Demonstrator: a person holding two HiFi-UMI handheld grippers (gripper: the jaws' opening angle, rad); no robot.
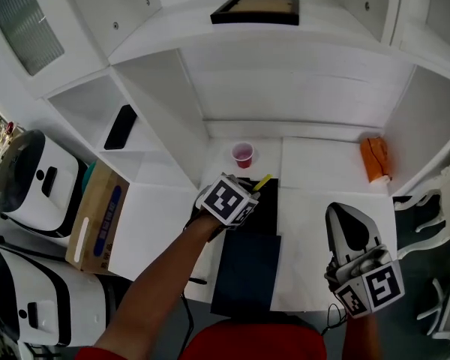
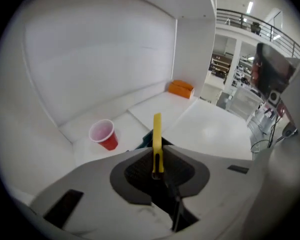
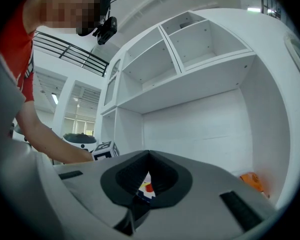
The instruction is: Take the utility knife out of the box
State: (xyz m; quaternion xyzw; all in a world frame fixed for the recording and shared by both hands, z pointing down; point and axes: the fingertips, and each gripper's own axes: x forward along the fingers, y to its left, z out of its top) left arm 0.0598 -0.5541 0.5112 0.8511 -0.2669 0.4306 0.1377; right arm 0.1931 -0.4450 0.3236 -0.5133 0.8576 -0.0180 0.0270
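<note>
Plainly, only the left gripper view shows the grip itself. My left gripper [image 2: 157, 159] has its fingers [image 2: 135, 171] clenched on the yellow utility knife [image 2: 157, 134]. The knife's near end is pinched in the middle of the pads, and most of its length juts past the fingertips toward the back of the desk [image 2: 210, 129]. In that view a red cup [image 2: 104, 135] stands just left of the knife, and an orange object [image 2: 180, 88] lies far back by the wall.

From the head view those fingers are hidden under the marker cube [image 1: 226, 199]. Only the knife's yellow tip shows beyond it, over the far end of the dark box [image 1: 247, 265] that lies on the desk near me. The head view alone shows my right gripper [image 1: 343, 216], well to the right of the box over bare desk.

The right gripper view shows its fingers [image 3: 125, 176] closed together on nothing, with the left cube and my forearm [image 3: 45, 139] off to the left.
</note>
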